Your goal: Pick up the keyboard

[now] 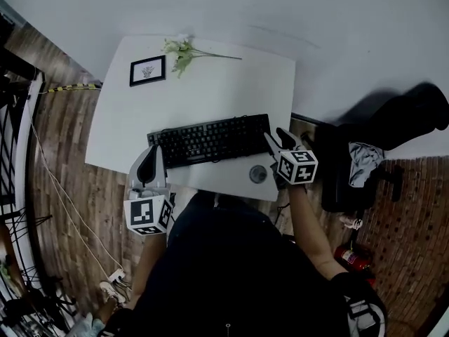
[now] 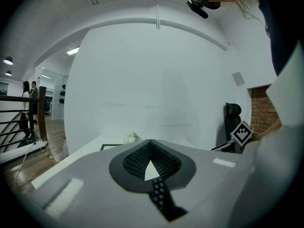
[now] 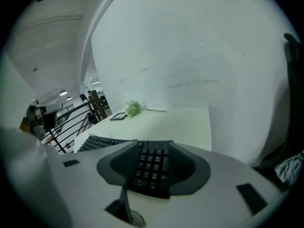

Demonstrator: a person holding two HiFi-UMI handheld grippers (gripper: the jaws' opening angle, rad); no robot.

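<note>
The black keyboard [image 1: 209,140] lies across the front of the white table [image 1: 231,83]. My left gripper [image 1: 149,157] is at the keyboard's left end, its jaws shut on nothing. In the left gripper view the closed tips [image 2: 151,145] meet, and a few keys of the keyboard [image 2: 159,192] show through the slot below them. My right gripper [image 1: 278,140] is open at the keyboard's right end. In the right gripper view the keyboard's number pad [image 3: 151,167] lies between the spread jaws of the right gripper [image 3: 154,146], and the pads do not press on it.
A framed picture [image 1: 147,70] and a green sprig [image 1: 184,51] lie at the table's back. A small round disc [image 1: 258,174] sits near the front edge by the right gripper. A black chair [image 1: 354,170] stands to the right, a railing [image 1: 17,139] to the left.
</note>
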